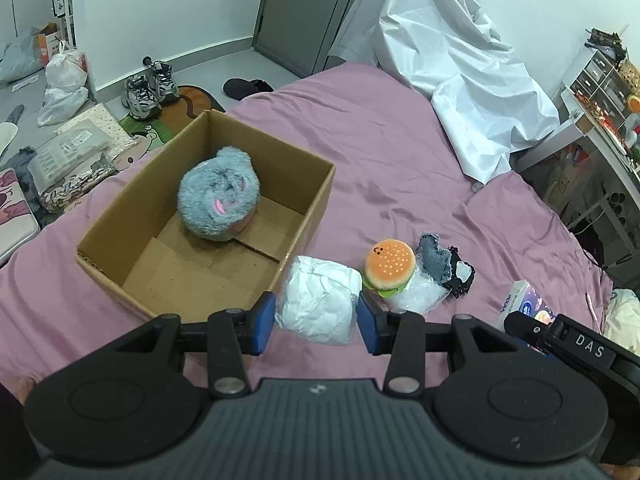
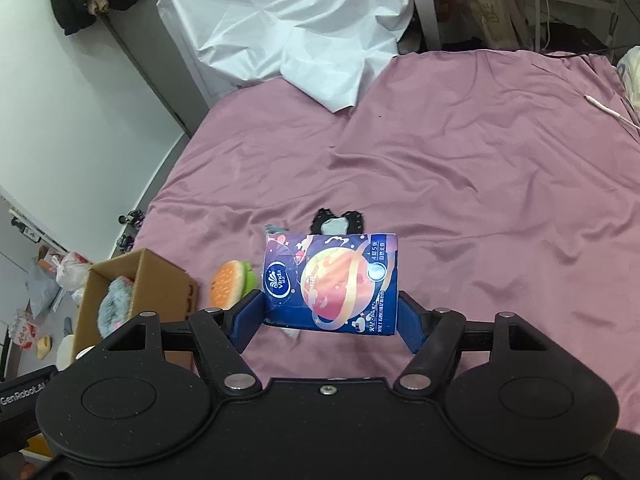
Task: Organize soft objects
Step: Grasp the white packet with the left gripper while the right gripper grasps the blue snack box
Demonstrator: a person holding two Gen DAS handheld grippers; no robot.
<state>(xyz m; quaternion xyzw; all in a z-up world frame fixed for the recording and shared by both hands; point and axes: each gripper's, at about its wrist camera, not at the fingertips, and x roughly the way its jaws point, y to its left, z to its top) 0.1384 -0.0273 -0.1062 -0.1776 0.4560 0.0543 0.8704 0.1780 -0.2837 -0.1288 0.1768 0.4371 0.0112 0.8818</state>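
Observation:
My left gripper (image 1: 316, 302) is shut on a crumpled white paper bundle (image 1: 320, 300), held just off the pink bed sheet (image 1: 400, 152) beside the open cardboard box (image 1: 312, 200). A fluffy grey plush (image 1: 218, 204) lies inside the box. To the right of the bundle lie a burger plush (image 1: 390, 264), a clear bubble bag (image 1: 416, 298), a grey cloth scrap (image 1: 434, 260) and a black lace piece (image 1: 460, 276). My right gripper (image 2: 330, 304) is shut on a blue tissue pack (image 2: 332, 280), lifted above the sheet. The box (image 2: 160, 280) and burger plush (image 2: 230, 284) sit to its left.
A crumpled white plastic sheet (image 1: 460, 80) covers the bed's far end. Sneakers (image 1: 150, 88), bags and folded items lie on the floor left of the bed. A desk with small drawers (image 1: 592, 92) stands on the right. A white cable (image 2: 604, 110) lies on the sheet.

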